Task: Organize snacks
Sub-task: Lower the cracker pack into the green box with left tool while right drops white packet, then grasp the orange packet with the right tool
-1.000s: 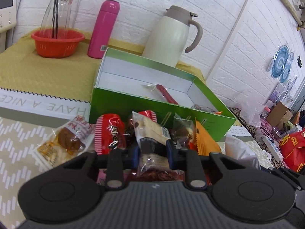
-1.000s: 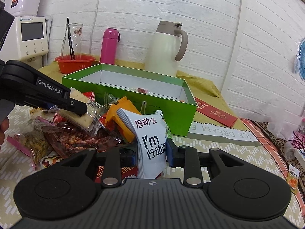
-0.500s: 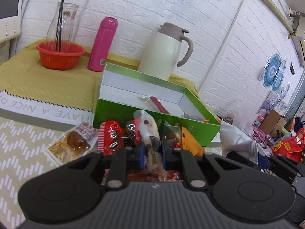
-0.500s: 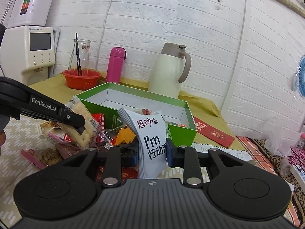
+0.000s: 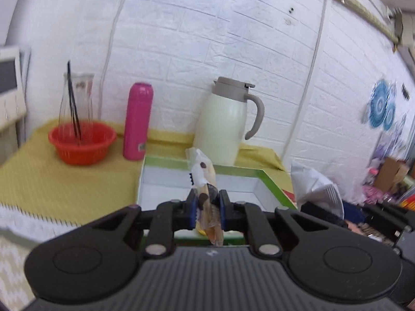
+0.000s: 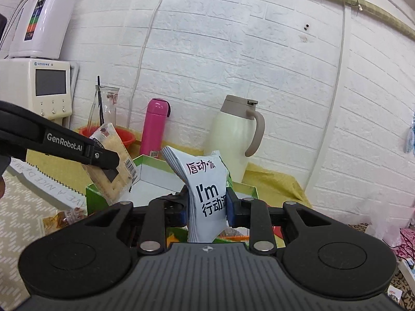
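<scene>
My left gripper [image 5: 207,203] is shut on a clear cracker packet [image 5: 203,181] and holds it upright above the near edge of the green box [image 5: 269,181]. In the right wrist view the same cracker packet [image 6: 110,165] hangs from the left gripper [image 6: 103,160] over the box's left corner. My right gripper [image 6: 208,204] is shut on a white snack bag [image 6: 207,189] with "I'm" printed on it, held above the green box [image 6: 94,197]. The white snack bag [image 5: 315,189] also shows at the right of the left wrist view.
A cream thermos jug [image 5: 228,127], a pink bottle [image 5: 137,121] and a red bowl [image 5: 81,142] with a glass carafe stand behind the box on the yellow cloth. A wrapped snack [image 6: 63,216] lies on the table at left. A water dispenser [image 6: 36,88] stands at far left.
Both grippers have risen with their packets and moved toward the green box. The snack pile on the table has dropped out of the left wrist view.
</scene>
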